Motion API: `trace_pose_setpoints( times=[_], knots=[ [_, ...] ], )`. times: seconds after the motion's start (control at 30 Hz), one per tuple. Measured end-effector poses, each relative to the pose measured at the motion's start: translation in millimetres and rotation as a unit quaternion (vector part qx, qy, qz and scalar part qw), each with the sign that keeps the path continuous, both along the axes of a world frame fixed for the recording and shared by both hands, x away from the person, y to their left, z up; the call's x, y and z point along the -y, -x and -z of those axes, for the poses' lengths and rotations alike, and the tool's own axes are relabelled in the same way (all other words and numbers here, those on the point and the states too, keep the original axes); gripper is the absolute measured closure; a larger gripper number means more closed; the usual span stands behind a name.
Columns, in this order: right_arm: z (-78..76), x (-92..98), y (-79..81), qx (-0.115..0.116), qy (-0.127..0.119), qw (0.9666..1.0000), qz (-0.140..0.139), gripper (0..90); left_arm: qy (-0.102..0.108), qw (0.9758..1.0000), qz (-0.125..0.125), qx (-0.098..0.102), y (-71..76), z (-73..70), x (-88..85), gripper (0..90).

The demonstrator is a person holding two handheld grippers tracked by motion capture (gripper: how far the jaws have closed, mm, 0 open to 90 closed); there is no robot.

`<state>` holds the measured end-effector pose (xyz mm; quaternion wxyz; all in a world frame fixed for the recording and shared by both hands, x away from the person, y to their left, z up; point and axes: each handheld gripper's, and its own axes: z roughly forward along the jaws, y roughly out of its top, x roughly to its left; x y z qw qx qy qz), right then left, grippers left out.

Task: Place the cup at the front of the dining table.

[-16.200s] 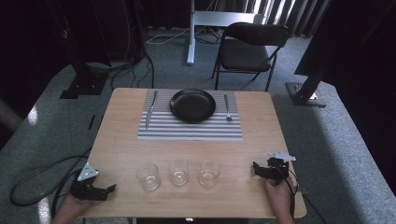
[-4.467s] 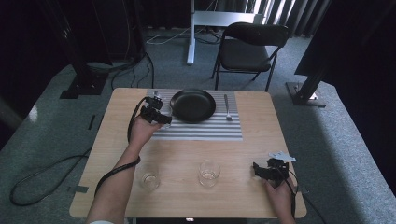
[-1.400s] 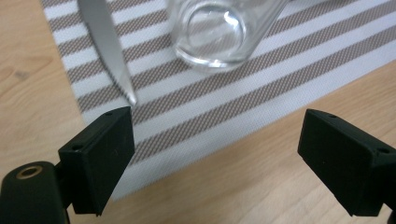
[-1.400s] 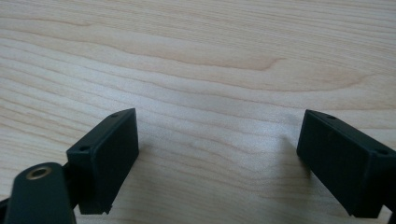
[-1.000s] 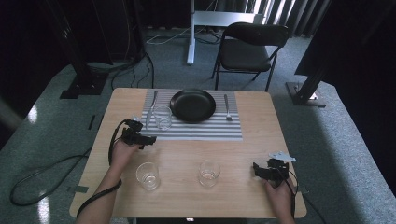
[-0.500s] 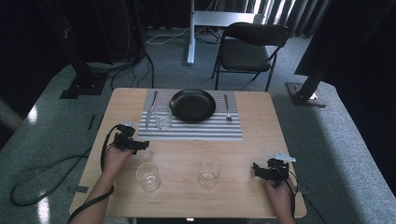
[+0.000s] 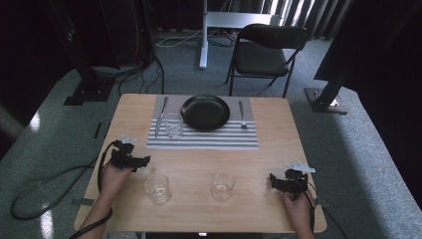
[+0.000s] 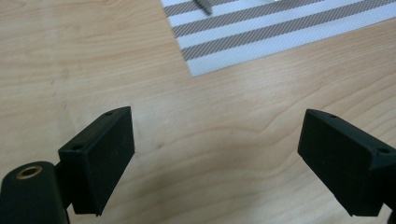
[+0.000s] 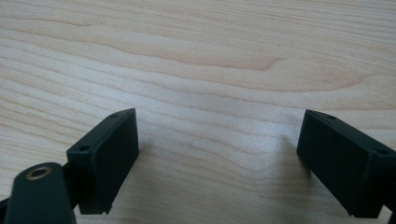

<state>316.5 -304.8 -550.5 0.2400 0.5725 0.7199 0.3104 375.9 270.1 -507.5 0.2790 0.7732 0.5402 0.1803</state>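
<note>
On the wooden bench, the left tongs sit near the left edge, just off the near left corner of the striped placemat, jaws spread wide with nothing between them (the left gripper view has bare wood there and the mat's corner beyond). On the mat, left to right: a knife, a glass touching or just beside the black plate, then a fork. Nearer the person stand two more glasses, the left one just right of the left hand, the right one between it and the right tongs. Those rest near the right edge, jaws likewise wide apart over bare wood.
</note>
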Motion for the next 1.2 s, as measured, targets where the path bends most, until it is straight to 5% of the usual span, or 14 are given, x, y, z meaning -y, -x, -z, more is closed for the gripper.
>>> trace_pose_setpoints(
  times=[1.2],
  knots=[
    [-0.1,-0.2,0.0,0.000,-0.001,1.0000,0.001,12.1,0.026,0.9978,-0.048,0.038,81.2,15.9,-45.9,11.4]
  ],
)
